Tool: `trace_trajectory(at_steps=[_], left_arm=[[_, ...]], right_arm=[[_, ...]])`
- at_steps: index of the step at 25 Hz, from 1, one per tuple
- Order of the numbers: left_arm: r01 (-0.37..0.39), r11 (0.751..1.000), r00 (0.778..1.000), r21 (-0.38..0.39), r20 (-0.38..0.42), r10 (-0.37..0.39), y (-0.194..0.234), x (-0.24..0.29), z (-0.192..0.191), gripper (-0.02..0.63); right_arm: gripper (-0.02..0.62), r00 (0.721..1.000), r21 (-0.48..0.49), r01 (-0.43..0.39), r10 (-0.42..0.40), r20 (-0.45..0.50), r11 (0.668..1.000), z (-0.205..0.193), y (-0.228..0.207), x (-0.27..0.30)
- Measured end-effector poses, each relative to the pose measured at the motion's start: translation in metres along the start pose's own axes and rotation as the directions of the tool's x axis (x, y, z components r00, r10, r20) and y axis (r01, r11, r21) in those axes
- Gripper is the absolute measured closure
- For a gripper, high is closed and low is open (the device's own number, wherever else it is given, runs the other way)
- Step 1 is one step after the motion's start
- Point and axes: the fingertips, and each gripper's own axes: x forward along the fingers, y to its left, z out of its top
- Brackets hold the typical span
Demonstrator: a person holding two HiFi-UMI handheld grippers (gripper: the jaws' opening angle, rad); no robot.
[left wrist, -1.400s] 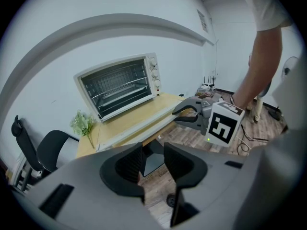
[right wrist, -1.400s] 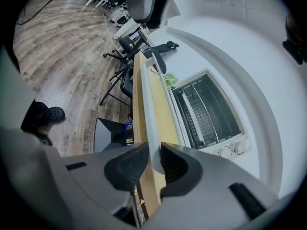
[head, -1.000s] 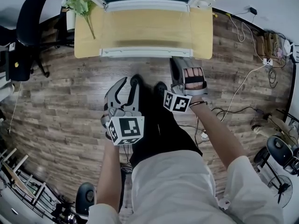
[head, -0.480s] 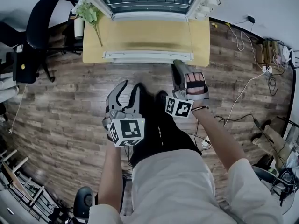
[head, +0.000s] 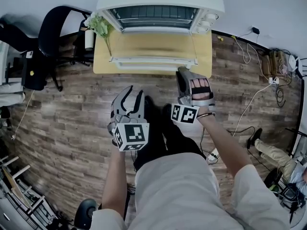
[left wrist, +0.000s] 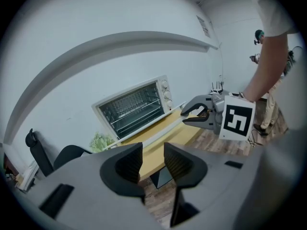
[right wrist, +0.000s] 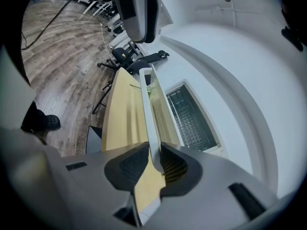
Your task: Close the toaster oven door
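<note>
A white toaster oven (head: 158,4) stands on a light wooden table (head: 204,51), its glass door (head: 153,44) hanging open toward me. My right gripper (head: 183,74) is shut on the right end of the door's white handle bar (head: 153,61). In the right gripper view the handle bar (right wrist: 147,104) runs between the pads of the right gripper (right wrist: 153,163), with the oven's rack (right wrist: 189,119) beyond. My left gripper (head: 132,96) hangs open over the floor, away from the table, with nothing in it. From the left gripper (left wrist: 153,161) I see the oven (left wrist: 136,110) and the right gripper (left wrist: 194,114).
A small vase of green flowers (head: 99,27) stands at the table's left end. A black office chair (head: 50,30) is left of the table. Cables and a power strip (head: 268,61) lie on the wooden floor to the right. The person's legs fill the near middle.
The door has swung up some toward the oven with my right gripper on its handle. More of the oven's front shows in the head view. The left gripper has hardly moved.
</note>
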Motion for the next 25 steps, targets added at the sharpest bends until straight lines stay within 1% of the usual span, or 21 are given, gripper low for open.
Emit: trace_trajectory(at_steps=[5,11,20,25], left_arm=[[-0.02,1.0,0.999,0.005,0.031,0.02,0.013,-0.006,0.02,0.468],[-0.03,1.0,0.998,0.0,0.064,0.03,0.026,-0.012,0.037,0.468],[-0.022,1.0,0.994,0.004,0.106,0.021,0.053,-0.003,0.062,0.468],[0.001,1.0,0.99,0.022,0.139,-0.004,0.066,0.005,0.079,0.468]], right_arm=[[0.52,1.0,0.0,-0.008,0.008,-0.007,1.0,0.004,-0.015,0.0],[0.518,1.0,-0.006,0.01,-0.01,-0.023,1.0,0.008,-0.038,0.002],[0.512,0.998,-0.011,0.021,-0.021,-0.056,1.0,0.013,-0.075,0.013],[0.508,0.996,-0.006,0.016,-0.016,-0.087,1.0,0.015,-0.092,0.02]])
